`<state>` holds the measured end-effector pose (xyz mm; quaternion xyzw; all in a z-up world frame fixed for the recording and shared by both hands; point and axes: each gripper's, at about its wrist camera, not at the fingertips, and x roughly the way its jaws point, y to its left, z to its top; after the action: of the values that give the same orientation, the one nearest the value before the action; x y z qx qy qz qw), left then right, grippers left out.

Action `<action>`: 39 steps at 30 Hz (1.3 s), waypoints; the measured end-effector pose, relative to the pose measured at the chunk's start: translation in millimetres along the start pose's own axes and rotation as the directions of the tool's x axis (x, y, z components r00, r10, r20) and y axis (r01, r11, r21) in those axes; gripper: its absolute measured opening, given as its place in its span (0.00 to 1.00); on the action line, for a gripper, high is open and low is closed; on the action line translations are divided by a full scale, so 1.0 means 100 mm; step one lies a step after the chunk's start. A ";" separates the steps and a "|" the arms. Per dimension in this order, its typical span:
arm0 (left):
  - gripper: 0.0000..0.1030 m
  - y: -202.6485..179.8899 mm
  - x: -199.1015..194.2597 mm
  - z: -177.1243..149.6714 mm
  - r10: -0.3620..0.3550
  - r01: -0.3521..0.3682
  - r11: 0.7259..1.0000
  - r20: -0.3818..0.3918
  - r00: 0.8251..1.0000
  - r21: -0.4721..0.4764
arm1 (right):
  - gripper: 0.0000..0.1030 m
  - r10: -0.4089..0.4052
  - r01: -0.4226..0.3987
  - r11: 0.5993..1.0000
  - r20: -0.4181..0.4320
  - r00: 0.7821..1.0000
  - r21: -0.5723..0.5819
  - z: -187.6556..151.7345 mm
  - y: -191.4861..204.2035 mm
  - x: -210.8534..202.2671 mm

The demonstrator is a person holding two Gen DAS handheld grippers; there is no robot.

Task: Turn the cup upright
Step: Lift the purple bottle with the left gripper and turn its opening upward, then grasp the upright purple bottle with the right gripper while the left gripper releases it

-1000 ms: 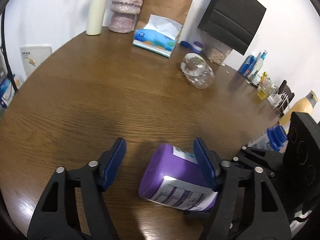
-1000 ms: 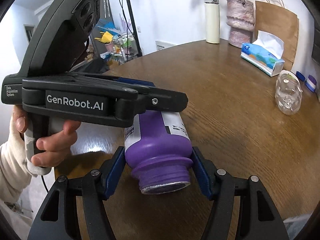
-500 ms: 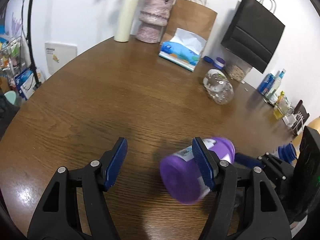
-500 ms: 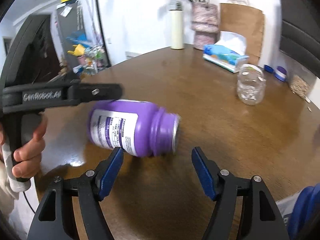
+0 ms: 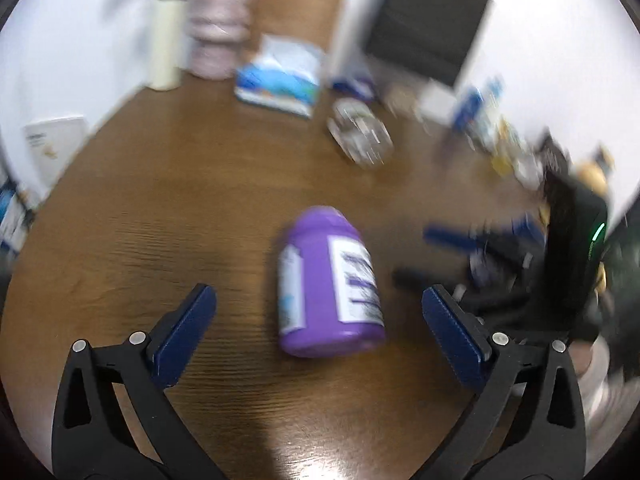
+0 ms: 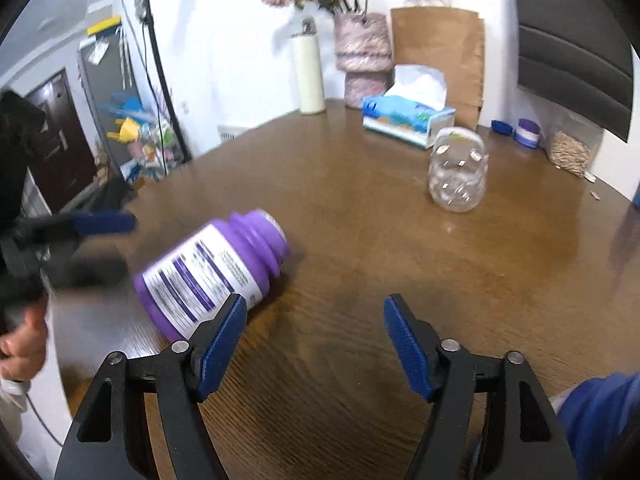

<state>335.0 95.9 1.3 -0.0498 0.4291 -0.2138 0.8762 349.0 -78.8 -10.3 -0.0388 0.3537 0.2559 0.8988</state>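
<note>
A purple jar (image 5: 328, 284) with a white label lies on its side on the brown table, free of both grippers. In the left wrist view it lies between and just ahead of my open left gripper (image 5: 318, 330), base toward me. In the right wrist view the jar (image 6: 212, 272) lies left of my open, empty right gripper (image 6: 314, 334), its neck pointing right and away. The right gripper (image 5: 452, 256) shows blurred at the right of the left wrist view. The left gripper (image 6: 92, 236) shows blurred at the left of the right wrist view.
A clear plastic jar (image 6: 458, 176) lies further back on the table. Behind it stand a tissue box (image 6: 408, 118), a pink vase (image 6: 362, 56), a cream flask (image 6: 308, 76), a brown paper bag (image 6: 440, 48) and a black bag (image 6: 572, 40). The table edge runs at the left.
Both grippers have let go of the purple jar and drawn back. The jar dropped onto its side on the table and has turned, so that its base now faces the left gripper.
</note>
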 end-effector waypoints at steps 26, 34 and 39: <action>0.58 -0.21 0.78 0.16 0.199 -0.167 0.974 -0.235 0.951 0.151 | 0.75 -0.026 0.017 0.998 0.139 0.990 0.063 0.00 -0.23 -0.70; 0.57 -0.38 0.50 0.25 0.209 -0.211 0.975 0.027 0.977 0.074 | 0.75 0.006 -0.022 0.996 0.180 0.984 0.084 0.11 -0.35 -0.81; 0.58 -0.61 0.17 0.43 0.225 -0.236 0.972 0.278 0.934 0.008 | 0.75 0.097 -0.117 0.989 0.197 0.975 0.092 0.37 -0.49 -0.93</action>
<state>357.3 29.4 32.3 -0.0103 0.3016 -0.1095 0.9471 338.0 -152.7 72.5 0.0515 0.2794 0.2881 0.9145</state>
